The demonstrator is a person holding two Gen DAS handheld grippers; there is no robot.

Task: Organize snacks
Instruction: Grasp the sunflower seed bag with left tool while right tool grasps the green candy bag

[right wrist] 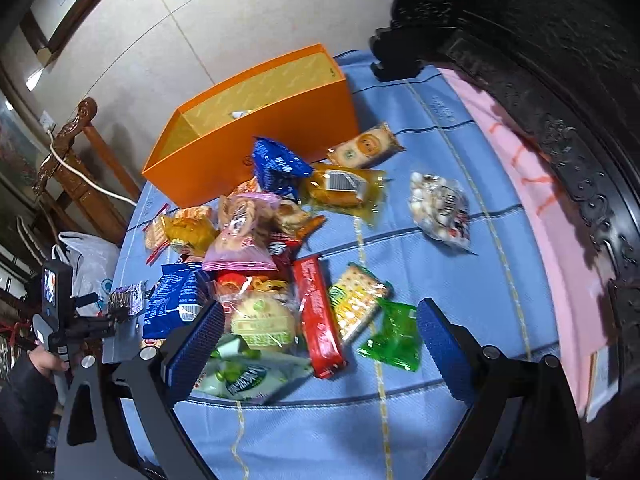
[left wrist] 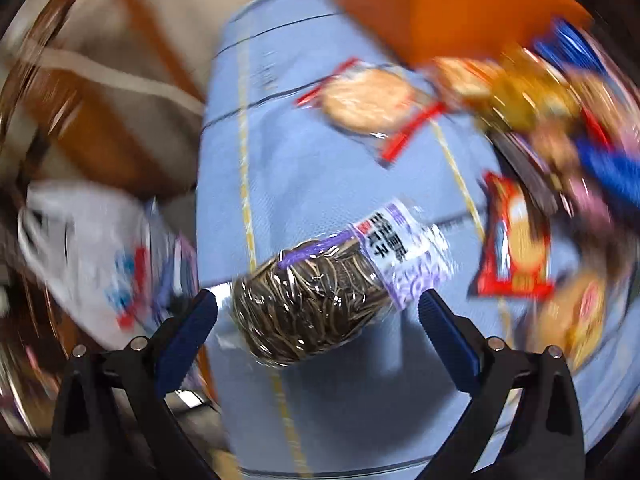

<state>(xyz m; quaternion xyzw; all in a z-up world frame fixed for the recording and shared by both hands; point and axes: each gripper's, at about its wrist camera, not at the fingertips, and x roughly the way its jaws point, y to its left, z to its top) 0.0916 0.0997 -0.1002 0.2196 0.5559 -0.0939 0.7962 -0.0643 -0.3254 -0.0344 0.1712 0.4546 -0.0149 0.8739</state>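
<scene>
In the left wrist view, a clear bag of sunflower seeds (left wrist: 320, 292) with a purple-white label lies between the spread fingers of my left gripper (left wrist: 318, 312), which is open; the view is motion-blurred. A rice cracker pack (left wrist: 368, 104) lies further on, before the orange box (left wrist: 432, 8). In the right wrist view my right gripper (right wrist: 320, 336) is open above a pile of snack packs (right wrist: 248, 232) on the blue tablecloth (right wrist: 460, 280). The open orange box (right wrist: 256, 128) stands behind the pile. The left gripper with the seed bag (right wrist: 126, 300) shows at the left.
A red wafer pack (right wrist: 320, 316), green packs (right wrist: 394, 336), a cracker pack (right wrist: 356, 304) and a white candy bag (right wrist: 440, 208) lie near the right gripper. A dark carved cabinet (right wrist: 560, 80) stands right. A wooden chair (right wrist: 72, 152) and white plastic bag (left wrist: 92, 248) are left of the table.
</scene>
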